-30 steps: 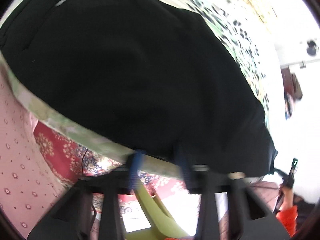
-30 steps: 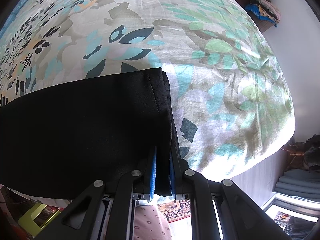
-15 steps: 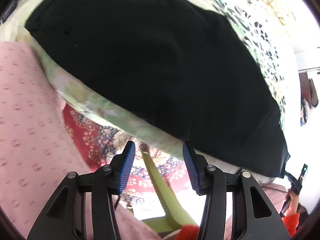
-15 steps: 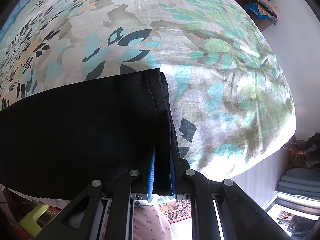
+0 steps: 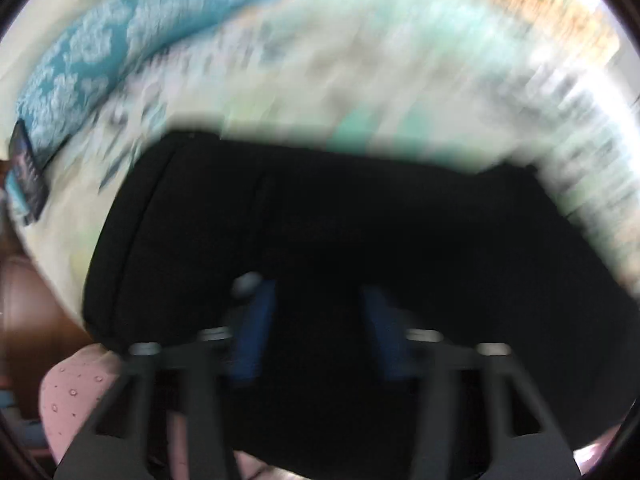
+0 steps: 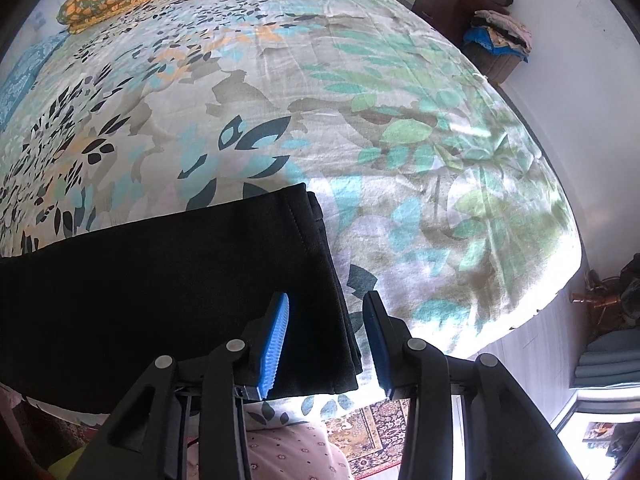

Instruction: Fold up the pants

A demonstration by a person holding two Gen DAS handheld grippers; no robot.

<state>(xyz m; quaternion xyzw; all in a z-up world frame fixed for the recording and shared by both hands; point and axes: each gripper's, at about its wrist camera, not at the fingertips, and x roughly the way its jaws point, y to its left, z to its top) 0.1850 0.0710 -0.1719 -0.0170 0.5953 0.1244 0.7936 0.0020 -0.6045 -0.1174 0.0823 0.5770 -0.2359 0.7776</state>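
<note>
Jaws of right gripper [image 6: 326, 340] parted and opening, straddling hem corner of black pants [image 6: 160, 280], blue pads clear of cloth. Pointed steeply down at near edge of leaf-print bedsheet [image 6: 360, 100], pants flat on it. Left gripper [image 5: 316, 320] blurred, jaws apart but closing, tilted down over pants [image 5: 320, 220], nothing visibly pinched.

The right gripper [image 6: 326, 312] points steeply down, its jaws opening; the blue pads [image 6: 276, 340] stand apart and press on nothing, with the near corner of the black pants [image 6: 160, 280] between them. The left gripper [image 5: 318, 308] shows blurred, also aimed steeply down over the pants, its jaws closing, fingers still apart and gripping nothing.
</note>
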